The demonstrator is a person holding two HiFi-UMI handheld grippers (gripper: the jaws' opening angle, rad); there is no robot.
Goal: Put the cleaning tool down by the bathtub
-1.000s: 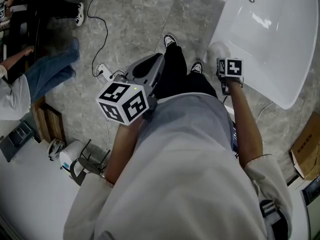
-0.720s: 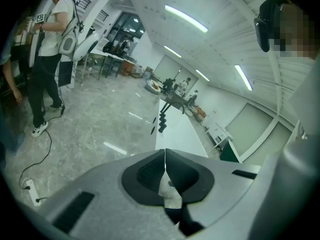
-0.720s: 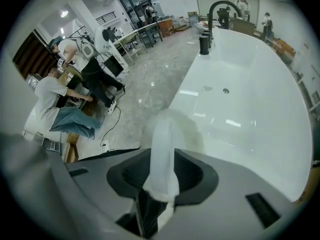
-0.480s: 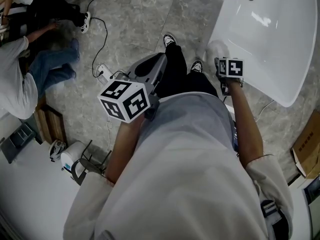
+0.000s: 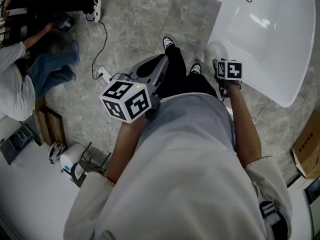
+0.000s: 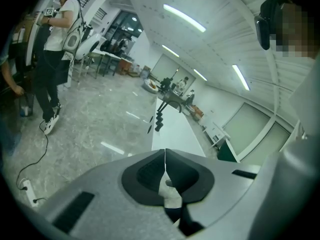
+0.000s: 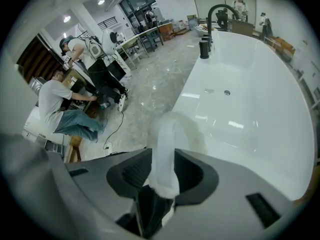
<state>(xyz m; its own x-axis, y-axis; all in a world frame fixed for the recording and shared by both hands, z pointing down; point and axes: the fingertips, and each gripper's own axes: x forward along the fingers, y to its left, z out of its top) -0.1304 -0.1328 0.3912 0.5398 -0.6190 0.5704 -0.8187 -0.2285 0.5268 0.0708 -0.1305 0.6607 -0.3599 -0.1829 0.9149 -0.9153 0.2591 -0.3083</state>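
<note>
Down beside the white bathtub, the right gripper had its jaws spread. The pale looped handle of the cleaning tool stood between them, its fluffy head just beside the tub's outer wall. The left gripper, over the grey floor, had its jaws pressed together on nothing.

A grey marbled tile floor carries everything here. A white oval bathtub stands on it at the right. A white power strip lies near the middle, with a thin black cable trailing away from it across the tiles. At the left sits a low wooden crate, just beside a person in blue jeans down on the floor. A brown cardboard box rests at the right edge.
</note>
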